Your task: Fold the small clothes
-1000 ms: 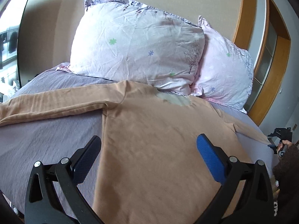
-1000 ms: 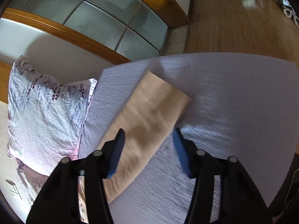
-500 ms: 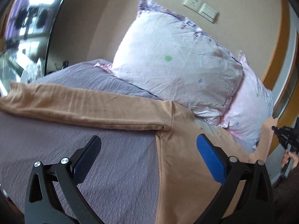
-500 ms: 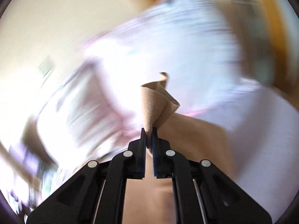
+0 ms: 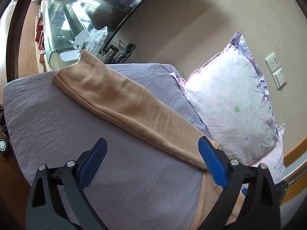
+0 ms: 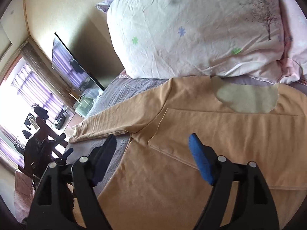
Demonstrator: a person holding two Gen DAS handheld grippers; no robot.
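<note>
A tan long-sleeved shirt (image 6: 201,138) lies flat on a grey-purple bed sheet (image 5: 57,126). Its collar shows a paler lining (image 6: 247,99) near the pillows. One sleeve lies folded across the chest (image 6: 239,134). The other sleeve (image 5: 122,103) stretches out toward the bed's far corner. My left gripper (image 5: 151,159) is open and empty, above the sheet, with the outstretched sleeve just ahead of it. My right gripper (image 6: 153,159) is open and empty over the shirt's armpit area.
Two white floral pillows (image 5: 232,103) (image 6: 188,28) lean at the head of the bed. A glass table with clutter (image 5: 63,28) stands past the bed's corner. A wall switch (image 5: 276,71) sits on the beige wall. A window with curtains (image 6: 21,88) is beyond.
My right gripper closed on the right sleeve's end, carried it over the shirt's chest and let go; it is open now. My left gripper swung left toward the outstretched sleeve, staying open.
</note>
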